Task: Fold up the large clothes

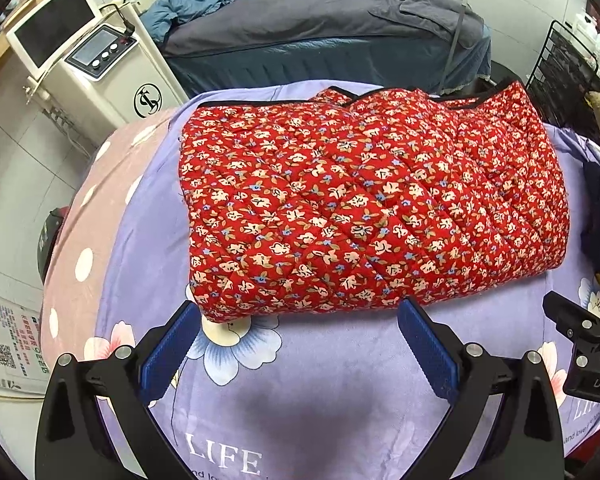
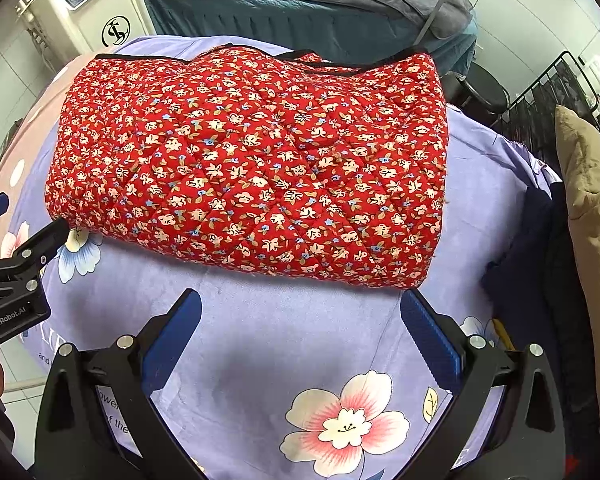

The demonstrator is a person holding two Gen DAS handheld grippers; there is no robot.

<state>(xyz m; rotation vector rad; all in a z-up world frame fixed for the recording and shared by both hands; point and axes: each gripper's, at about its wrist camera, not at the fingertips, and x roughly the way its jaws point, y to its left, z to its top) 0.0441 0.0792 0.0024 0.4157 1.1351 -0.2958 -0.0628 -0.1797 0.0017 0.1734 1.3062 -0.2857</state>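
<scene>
- The red quilted garment with a small floral print and black edge binding [image 1: 364,208] lies folded into a thick rectangular bundle on the lilac flower-printed bedsheet [image 1: 300,380], with its black-trimmed edges on the far side.
- The left gripper [image 1: 300,320] hovers just short of the bundle's near edge, its blue-padded fingers [image 1: 172,348] spread wide and holding nothing.
- The right gripper [image 2: 300,312] is likewise spread wide and empty, its right fingertip close to the bundle's near right corner; whether it touches the cloth cannot be told.
- Each view catches the other gripper at its margin: the right one's black frame at the right edge of the left view, the left one's at the left edge of the right view.
- Only the left view shows the pink polka-dot cover [image 1: 76,248] beside the sheet and the white screen [image 1: 48,24] on top of the white machine with dials [image 1: 100,64].
- Only the right view shows the tan crumpled cloth [image 2: 592,208] and dark navy fabric [image 2: 540,280] at the sheet's right side.
- Behind the garment, both views show a grey-covered bed [image 1: 320,28] and a black wire rack [image 2: 540,100].
</scene>
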